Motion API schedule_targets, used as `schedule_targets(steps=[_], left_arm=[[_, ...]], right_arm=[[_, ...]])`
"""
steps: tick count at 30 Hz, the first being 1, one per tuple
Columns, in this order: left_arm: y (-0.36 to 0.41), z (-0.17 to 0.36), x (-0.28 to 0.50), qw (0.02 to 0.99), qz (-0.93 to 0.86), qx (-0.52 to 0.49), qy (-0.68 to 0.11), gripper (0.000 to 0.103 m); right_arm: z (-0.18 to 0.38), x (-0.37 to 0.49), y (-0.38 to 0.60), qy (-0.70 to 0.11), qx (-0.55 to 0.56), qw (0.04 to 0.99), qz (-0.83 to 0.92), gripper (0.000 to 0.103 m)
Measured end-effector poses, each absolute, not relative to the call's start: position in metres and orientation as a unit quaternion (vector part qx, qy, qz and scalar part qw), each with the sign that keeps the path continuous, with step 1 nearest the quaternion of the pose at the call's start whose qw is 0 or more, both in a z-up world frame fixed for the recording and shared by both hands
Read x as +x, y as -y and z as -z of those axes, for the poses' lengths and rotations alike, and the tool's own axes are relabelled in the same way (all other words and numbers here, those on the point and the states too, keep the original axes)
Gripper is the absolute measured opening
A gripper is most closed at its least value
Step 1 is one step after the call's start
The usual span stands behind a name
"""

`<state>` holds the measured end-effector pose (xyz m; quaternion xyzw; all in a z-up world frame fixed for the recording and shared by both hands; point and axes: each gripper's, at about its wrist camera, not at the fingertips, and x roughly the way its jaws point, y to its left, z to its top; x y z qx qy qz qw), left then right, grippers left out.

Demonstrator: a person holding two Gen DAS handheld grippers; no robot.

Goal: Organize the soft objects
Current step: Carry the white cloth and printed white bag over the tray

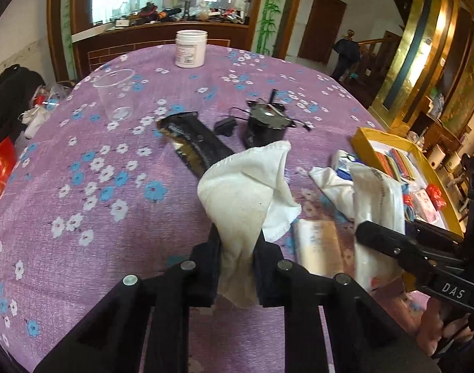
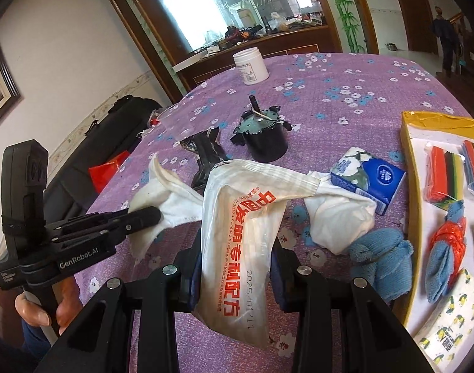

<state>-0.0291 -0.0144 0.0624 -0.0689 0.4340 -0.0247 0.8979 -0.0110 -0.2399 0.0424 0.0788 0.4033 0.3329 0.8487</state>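
My left gripper [image 1: 237,242] is shut on a white cloth [image 1: 246,186], which bunches up above the jaws over the purple flowered tablecloth [image 1: 97,217]. In the right wrist view that left gripper [image 2: 153,216] comes in from the left, still with the cloth [image 2: 165,192]. My right gripper [image 2: 237,248] is shut on a white plastic packet [image 2: 240,217] with red print, held upright. The packet [image 1: 377,205] also shows at the right of the left wrist view. A blue towel [image 2: 380,258], a crumpled white cloth [image 2: 336,220] and a blue tissue pack [image 2: 367,177] lie by the yellow box [image 2: 406,161].
The yellow box holds coloured sponges [image 2: 445,180], a blue cloth with red plastic [image 2: 448,242] and a printed tissue pack [image 2: 451,320]. A black motor [image 2: 262,136], a black wrapper [image 2: 206,152], a white jar [image 2: 251,65] and a clear cup [image 1: 114,93] stand farther back. A person's hand [image 2: 34,310] grips the left handle.
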Motion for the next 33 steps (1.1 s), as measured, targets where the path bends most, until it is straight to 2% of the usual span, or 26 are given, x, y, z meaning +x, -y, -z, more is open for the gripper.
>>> schedule_targets(steps=[15, 33], left_arm=[[0.047, -0.074, -0.025, 0.902, 0.051, -0.043, -0.427, 0.017], [0.125, -0.091, -0.010, 0.903, 0.102, 0.016, -0.418, 0.017]], right_arm=[[-0.056, -0.012, 0.264, -0.385, 0.096, 0.860, -0.321, 0.039], [-0.070, -0.008, 0.353, -0.356, 0.153, 0.884, -0.263, 0.039]])
